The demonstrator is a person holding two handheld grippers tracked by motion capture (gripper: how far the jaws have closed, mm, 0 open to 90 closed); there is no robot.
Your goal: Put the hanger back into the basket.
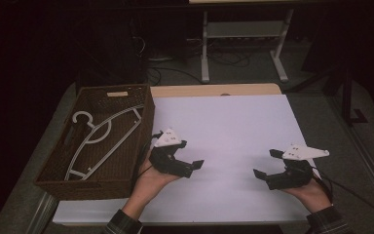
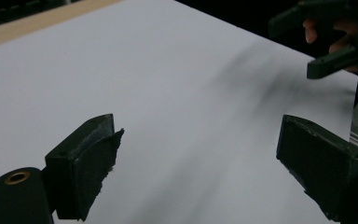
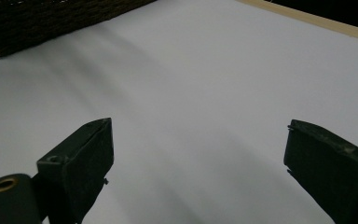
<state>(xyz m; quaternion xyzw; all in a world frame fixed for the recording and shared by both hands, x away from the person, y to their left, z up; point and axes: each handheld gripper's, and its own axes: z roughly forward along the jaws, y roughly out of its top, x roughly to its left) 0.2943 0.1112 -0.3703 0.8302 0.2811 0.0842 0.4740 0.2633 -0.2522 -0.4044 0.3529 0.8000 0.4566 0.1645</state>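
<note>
Jaws: we hold left gripper [image 1: 191, 166] and right gripper [image 1: 267, 165] spread, empty | Place: white surface [image 1: 224, 122], hanger [image 1: 100, 136] in basket [image 1: 141, 141] at left edge | Risk: left cable may snag basket rim

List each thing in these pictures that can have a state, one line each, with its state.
Left gripper: open, nothing between its jaws, over the white sheet.
Right gripper: open, nothing between its jaws.
Basket: on the table's left, open-topped, holds hangers.
Hangers: white, lying flat in the basket.
</note>
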